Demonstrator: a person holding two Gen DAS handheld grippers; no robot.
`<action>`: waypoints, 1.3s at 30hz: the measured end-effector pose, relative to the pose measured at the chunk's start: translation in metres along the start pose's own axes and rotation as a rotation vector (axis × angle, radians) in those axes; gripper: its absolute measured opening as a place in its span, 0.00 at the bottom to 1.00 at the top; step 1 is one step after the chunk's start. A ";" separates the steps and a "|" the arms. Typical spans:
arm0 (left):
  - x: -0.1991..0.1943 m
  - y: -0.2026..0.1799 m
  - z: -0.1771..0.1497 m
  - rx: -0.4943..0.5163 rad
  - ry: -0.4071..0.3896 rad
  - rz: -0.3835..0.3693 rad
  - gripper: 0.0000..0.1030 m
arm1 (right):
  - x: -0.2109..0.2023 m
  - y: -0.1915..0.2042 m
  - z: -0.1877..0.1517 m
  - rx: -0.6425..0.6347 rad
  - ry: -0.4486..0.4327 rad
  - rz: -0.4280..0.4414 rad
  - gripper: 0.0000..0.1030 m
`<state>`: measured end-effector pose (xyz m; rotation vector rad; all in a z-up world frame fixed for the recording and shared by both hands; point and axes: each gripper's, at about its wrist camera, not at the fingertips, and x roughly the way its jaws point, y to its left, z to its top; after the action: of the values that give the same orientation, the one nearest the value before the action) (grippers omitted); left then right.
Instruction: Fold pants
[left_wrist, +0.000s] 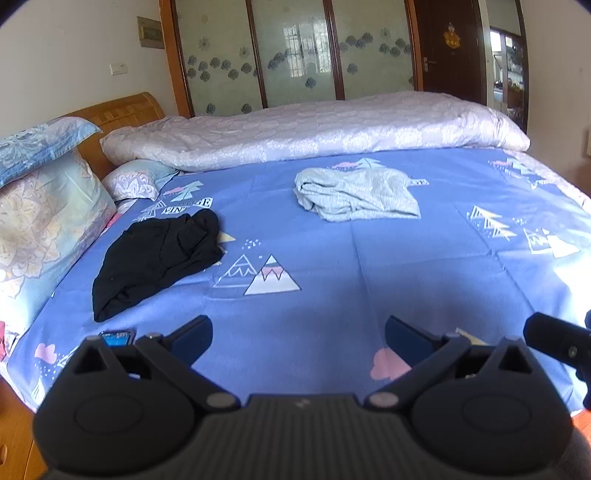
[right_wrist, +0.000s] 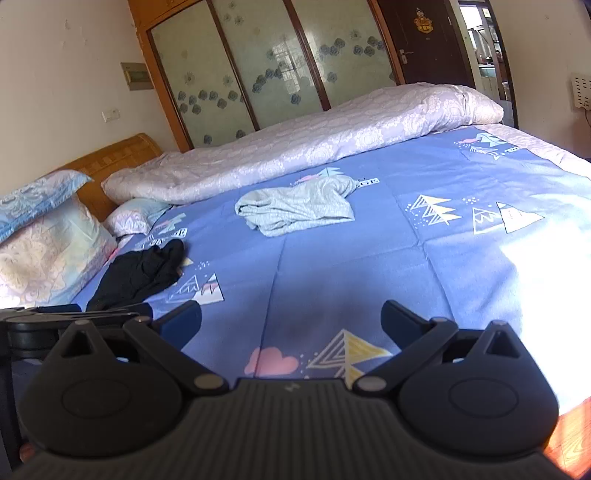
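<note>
- My left gripper: fingers spread wide, nothing between them, hanging over the near edge of the bed.
- My right gripper: same, fingers apart, holding nothing, over the near edge too.
- Each one shows up at the edge of the other's view: right at the far right of the left wrist view, left at the far left of the right wrist view. So they're side by side.
- Small blue-and-black object lying on the sheet just past my left finger; too hidden to identify.
- Bed sheet is blue with mountain, tree and pink cloud prints. Strong sun patch on its right side.
- Black pants, crumpled in a heap on the sheet, ahead and to the left, near the pillows. Not touched by either gripper.
- Grey pants, loosely bunched, further out, about mid-bed, well apart from the black pair. Also in the right wrist view, ahead and slightly left.
- Patterned pillows stacked at the left, against the wooden headboard.
- Pale pink quilt rolled along the far side of the bed, behind the grey pair.
- Behind it: wardrobe with frosted flower-pattern sliding doors, wood frame.
- Dark brown door to its right, gold ornament on it.
</note>
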<state>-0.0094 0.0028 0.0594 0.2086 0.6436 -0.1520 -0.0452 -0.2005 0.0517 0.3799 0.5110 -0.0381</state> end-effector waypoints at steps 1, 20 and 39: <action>0.001 -0.001 -0.001 0.001 0.004 0.000 1.00 | 0.001 0.000 -0.002 0.005 0.004 -0.001 1.00; 0.012 -0.018 -0.020 0.043 0.107 0.043 1.00 | 0.005 0.000 -0.016 0.027 0.008 -0.029 1.00; 0.026 -0.021 -0.031 0.068 0.162 0.092 1.00 | 0.009 -0.008 -0.019 0.045 0.040 -0.037 1.00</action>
<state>-0.0105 -0.0117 0.0164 0.3178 0.7889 -0.0686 -0.0471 -0.2003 0.0299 0.4156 0.5577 -0.0776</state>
